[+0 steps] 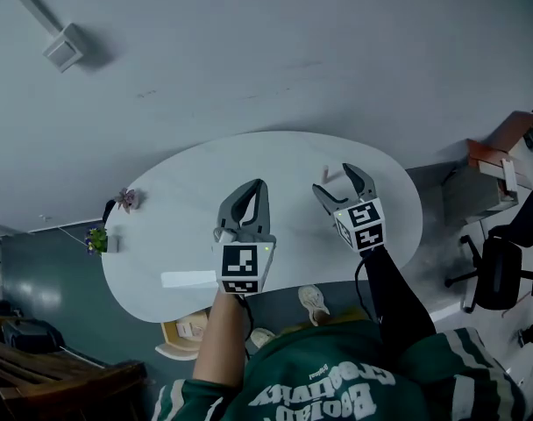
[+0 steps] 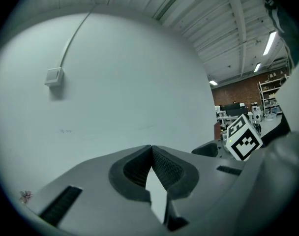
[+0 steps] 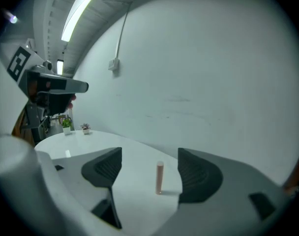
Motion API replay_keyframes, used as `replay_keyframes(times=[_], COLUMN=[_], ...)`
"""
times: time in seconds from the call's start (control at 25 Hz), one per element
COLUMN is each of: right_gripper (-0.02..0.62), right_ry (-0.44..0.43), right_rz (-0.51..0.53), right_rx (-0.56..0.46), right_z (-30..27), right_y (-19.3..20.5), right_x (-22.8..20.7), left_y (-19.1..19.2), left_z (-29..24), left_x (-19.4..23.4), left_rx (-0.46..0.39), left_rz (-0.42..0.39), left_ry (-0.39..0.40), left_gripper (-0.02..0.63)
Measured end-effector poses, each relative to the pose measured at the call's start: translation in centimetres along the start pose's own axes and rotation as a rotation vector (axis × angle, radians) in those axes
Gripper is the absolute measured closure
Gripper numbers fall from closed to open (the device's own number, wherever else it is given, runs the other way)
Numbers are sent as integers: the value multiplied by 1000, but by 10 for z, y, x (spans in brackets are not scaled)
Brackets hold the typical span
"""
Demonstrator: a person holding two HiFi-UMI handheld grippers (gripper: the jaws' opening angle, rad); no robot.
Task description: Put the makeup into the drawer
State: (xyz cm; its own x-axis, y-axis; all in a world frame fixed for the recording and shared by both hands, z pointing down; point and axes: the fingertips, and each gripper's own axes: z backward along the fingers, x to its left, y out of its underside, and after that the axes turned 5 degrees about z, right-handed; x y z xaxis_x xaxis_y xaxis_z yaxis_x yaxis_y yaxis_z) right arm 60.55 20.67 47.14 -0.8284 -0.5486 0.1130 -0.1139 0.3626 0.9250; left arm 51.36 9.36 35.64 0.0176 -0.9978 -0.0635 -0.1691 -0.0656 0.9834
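Head view
- Tabletop point(image 1: 170, 226): white, oval, set against a pale wall.
- Left tool point(image 1: 257, 188): I see it held over the middle of the tabletop, pointing at the wall.
- Right tool point(image 1: 335, 179): just beside the left one, angled a little to the left.
- Makeup tube point(image 1: 326, 173): a thin sliver at the right tool's tips; too small for me to say more here.
- Potted plants point(image 1: 97, 239): two, at the tabletop's far left edge.
- Flat white piece point(image 1: 188, 279): lies on the near edge; I cannot tell what it is.

Left gripper view
- Left tool point(image 2: 152, 149): jaws pressed together at the tips, nothing between them.
- Marker cube point(image 2: 244, 139): the right tool's, seen off to the right.
- Wall box point(image 2: 54, 76): mounted on the wall, a cable running up from it.

Right gripper view
- Right tool point(image 3: 150, 167): jaws wide apart, gripping nothing.
- Makeup tube point(image 3: 160, 178): pale pink, upright on the tabletop, framed between the jaws and touching neither.
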Motion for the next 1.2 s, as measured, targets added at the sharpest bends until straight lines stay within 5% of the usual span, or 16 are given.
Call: replay_keyframes(times=[0.52, 0.6, 0.64, 0.68, 0.96, 1.2], right_gripper=[264, 271, 354, 517, 520, 520], right_ry=[-88, -81, -75, -71, -93, -89], right_rz=[-114, -107, -99, -85, -23, -7], right_rx=[219, 218, 216, 215, 193, 122], right_z=[-84, -88, -89, -89, -74, -39], right_y=[110, 111, 111, 110, 93, 38], right_x=[2, 0, -1, -3, -3, -6], left_y=[11, 14, 15, 17, 20, 13], left_z=[3, 6, 8, 9, 20, 22], left_x=[25, 30, 31, 32, 33, 30], left_rx=[50, 61, 67, 72, 77, 62], left_rz=[-25, -26, -25, -25, -25, -7], left_ry=[-77, -93, -100, -105, -137, -176], left_gripper=[611, 611, 611, 611, 611, 611])
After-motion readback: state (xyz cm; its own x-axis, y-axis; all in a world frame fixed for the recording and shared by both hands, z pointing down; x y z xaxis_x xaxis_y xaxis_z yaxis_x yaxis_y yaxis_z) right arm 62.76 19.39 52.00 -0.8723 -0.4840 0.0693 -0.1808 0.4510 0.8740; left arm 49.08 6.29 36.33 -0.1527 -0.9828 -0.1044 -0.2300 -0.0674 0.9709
